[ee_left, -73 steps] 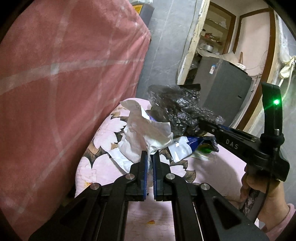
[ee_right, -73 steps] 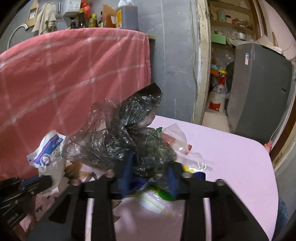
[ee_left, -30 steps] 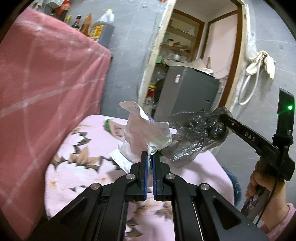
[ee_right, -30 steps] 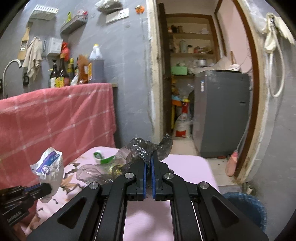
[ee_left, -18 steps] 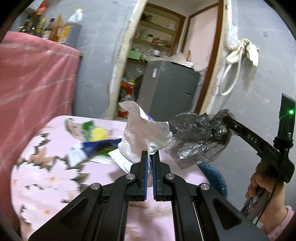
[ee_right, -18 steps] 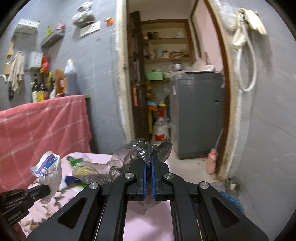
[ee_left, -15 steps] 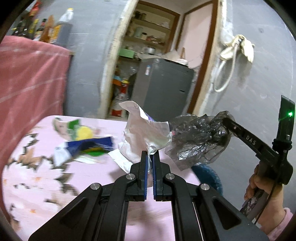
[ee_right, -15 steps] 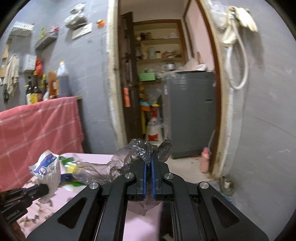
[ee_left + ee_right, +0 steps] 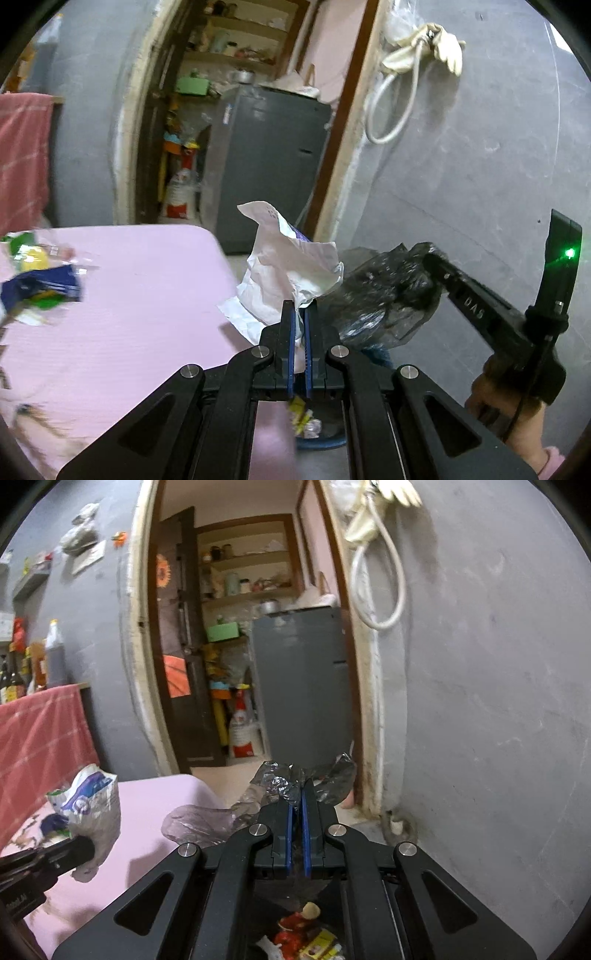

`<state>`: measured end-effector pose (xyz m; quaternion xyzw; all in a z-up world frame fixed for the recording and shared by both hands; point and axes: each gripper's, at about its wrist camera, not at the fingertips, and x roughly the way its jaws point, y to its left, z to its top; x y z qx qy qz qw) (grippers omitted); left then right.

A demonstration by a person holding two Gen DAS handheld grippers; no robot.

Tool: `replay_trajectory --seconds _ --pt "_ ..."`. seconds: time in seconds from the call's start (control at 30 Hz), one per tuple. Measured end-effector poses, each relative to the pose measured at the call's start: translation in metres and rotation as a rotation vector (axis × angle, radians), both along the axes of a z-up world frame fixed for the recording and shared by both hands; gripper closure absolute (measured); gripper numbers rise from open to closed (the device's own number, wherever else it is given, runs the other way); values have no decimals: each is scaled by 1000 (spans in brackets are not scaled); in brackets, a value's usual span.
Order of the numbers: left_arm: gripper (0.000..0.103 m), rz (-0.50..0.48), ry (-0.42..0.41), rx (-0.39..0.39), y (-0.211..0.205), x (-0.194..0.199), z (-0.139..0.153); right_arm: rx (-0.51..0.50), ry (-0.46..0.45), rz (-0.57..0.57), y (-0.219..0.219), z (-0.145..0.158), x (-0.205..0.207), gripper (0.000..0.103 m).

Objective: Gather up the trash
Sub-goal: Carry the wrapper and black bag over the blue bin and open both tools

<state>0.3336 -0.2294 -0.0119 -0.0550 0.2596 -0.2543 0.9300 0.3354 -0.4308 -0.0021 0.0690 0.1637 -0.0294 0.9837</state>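
— What did the left tongs [image 9: 299, 314] have?
— They were clamped tight on a crumpled white wrapper [image 9: 288, 266], which stood up from the tips just past the corner of the pink worktop [image 9: 147, 280].

— And the right tongs [image 9: 299, 797]?
— Closed too, pinching a crinkled dark plastic bag [image 9: 280, 782] that hung beyond the worktop's edge, over the floor.

— Was any trash left on the worktop?
— Yes. A blue, green and yellow wrapper pile [image 9: 37, 280] lay near its far left side, blurred.

— Anything below the worktop's corner?
— A blue bin [image 9: 321, 439], seen between the left tongs' arms, with scraps inside. A grey fridge [image 9: 303, 686] stood through the doorway, well beyond the worktop.
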Motion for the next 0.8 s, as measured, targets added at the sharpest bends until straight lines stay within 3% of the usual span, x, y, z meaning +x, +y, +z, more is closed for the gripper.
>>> replay_trajectory --seconds 0.4,0.8 --pt "101 -62 82 37 -53 32 -31 70 91 17 -36 -29 17 100" --pt "100 -16 122 55 -58 40 -53 95 139 92 -40 -47 21 100"
